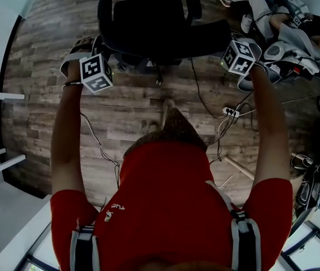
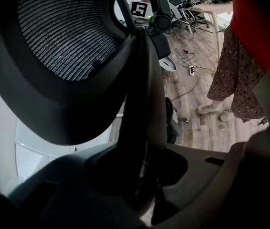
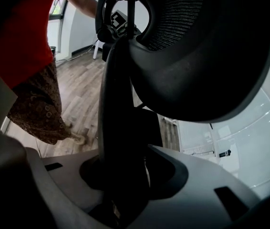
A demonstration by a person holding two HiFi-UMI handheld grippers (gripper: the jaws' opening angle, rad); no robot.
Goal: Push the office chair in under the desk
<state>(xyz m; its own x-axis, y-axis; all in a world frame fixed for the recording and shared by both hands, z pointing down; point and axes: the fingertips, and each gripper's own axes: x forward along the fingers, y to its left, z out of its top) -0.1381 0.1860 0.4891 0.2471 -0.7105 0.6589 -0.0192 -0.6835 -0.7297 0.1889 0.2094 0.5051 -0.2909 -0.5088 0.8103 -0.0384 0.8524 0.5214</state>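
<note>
The office chair (image 1: 148,27) stands on the wooden floor (image 1: 41,95) at 12 o'clock from the person, with its back turned to them. The left hand-held gripper (image 1: 104,54) is closed on the backrest frame (image 2: 142,104) at the chair's 9 o'clock edge. The right hand-held gripper (image 1: 228,48) is closed on the same frame (image 3: 118,104) at the 3 o'clock edge. In both gripper views the dark frame fills the gap between the jaws.

The step in hand seems to be the push itself. To do it well, both arms should press equally, so the chair rolls straight towards 12 o'clock and does not turn. The grip should stay firm but low on the frame, so the back does not tilt. Cables (image 1: 205,106) lie on the floor at 1 o'clock from the person's feet, so the steps need care. No table shows ahead of the chair, so I cannot tell how much way remains.
</note>
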